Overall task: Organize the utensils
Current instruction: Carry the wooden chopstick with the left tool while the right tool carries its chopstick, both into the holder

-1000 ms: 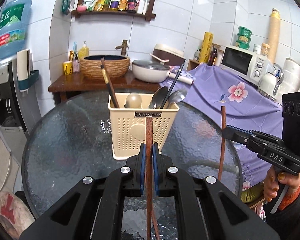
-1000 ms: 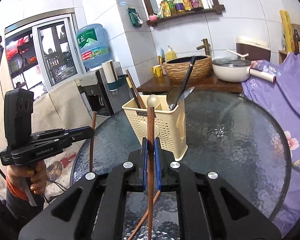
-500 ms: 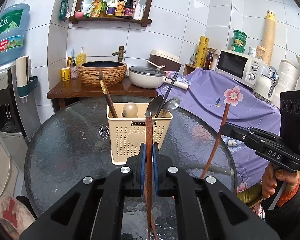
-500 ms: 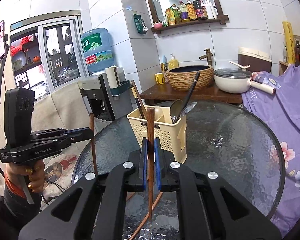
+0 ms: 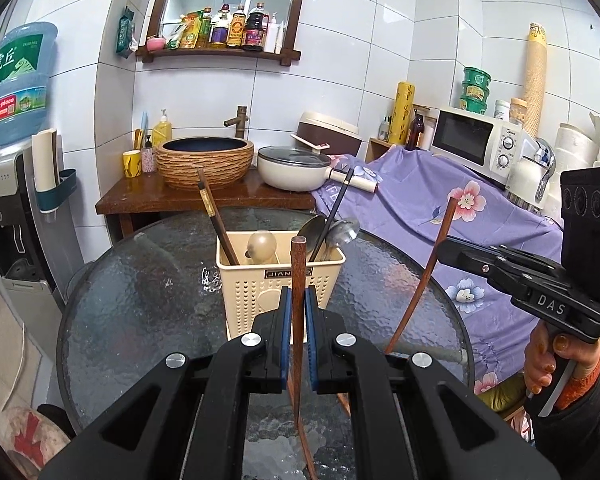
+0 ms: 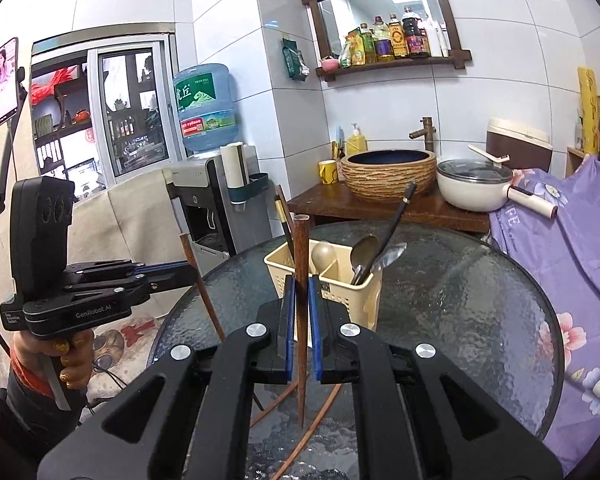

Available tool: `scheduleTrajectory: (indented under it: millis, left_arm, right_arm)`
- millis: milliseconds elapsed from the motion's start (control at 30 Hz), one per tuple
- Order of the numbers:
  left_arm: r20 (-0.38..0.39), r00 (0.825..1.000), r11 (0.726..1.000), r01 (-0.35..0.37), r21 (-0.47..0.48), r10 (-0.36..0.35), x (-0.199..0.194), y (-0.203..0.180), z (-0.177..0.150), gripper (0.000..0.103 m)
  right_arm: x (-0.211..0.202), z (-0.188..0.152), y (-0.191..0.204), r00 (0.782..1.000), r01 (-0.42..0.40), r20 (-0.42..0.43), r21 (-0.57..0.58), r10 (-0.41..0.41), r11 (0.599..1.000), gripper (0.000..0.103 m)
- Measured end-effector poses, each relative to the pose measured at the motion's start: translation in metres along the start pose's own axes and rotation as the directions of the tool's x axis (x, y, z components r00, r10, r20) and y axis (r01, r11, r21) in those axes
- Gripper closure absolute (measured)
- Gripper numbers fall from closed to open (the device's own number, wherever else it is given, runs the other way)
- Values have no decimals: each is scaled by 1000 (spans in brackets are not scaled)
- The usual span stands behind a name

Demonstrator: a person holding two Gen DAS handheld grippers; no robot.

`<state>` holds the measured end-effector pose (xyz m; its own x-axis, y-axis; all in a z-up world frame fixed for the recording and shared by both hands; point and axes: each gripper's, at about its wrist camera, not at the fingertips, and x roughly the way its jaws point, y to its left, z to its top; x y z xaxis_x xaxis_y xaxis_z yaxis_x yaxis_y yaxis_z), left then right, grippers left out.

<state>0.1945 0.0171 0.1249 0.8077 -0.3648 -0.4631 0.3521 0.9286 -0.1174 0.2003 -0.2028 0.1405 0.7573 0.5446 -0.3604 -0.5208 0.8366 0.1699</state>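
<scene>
A cream perforated utensil caddy (image 5: pixel 278 294) stands on the round glass table (image 5: pixel 140 300); it also shows in the right wrist view (image 6: pixel 340 288). It holds chopsticks, a wooden spoon and metal spoons (image 5: pixel 332 232). My left gripper (image 5: pixel 298 312) is shut on a brown wooden chopstick (image 5: pixel 297 272), held upright in front of the caddy. My right gripper (image 6: pixel 299 312) is shut on another brown chopstick (image 6: pixel 300 256), also upright; it shows tilted in the left wrist view (image 5: pixel 428 272). More brown chopsticks (image 6: pixel 312 428) lie on the glass below.
Behind the table a wooden counter (image 5: pixel 204 200) carries a woven basin and a white pot (image 5: pixel 296 168). A purple floral cloth (image 5: pixel 460 216) covers a surface at right with a microwave (image 5: pixel 480 144). A water dispenser (image 6: pixel 212 200) stands left.
Both grippers have risen and drawn back from the caddy, lifting their chopsticks. The right gripper's chopstick now leans, seen from the left wrist.
</scene>
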Motion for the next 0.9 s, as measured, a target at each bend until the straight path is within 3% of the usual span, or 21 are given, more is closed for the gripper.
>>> scheduleTrajectory:
  millis: [267,567,900]
  left_arm:
    - [30,999,1000,19,17,-20,-3,0,28,96]
    - [119,993,999,23,29,-26,-22,1,98,96]
    - [194,978,997,-77,-17,79,-14,13,166,96]
  right_arm:
    - [2,25,2,1000,-29,11,-22,30,999,96]
    - [-2,89,3,995,-59,75,-21,60,998,96]
    - [20,159,4,981,67,184,-48,-57,997,96]
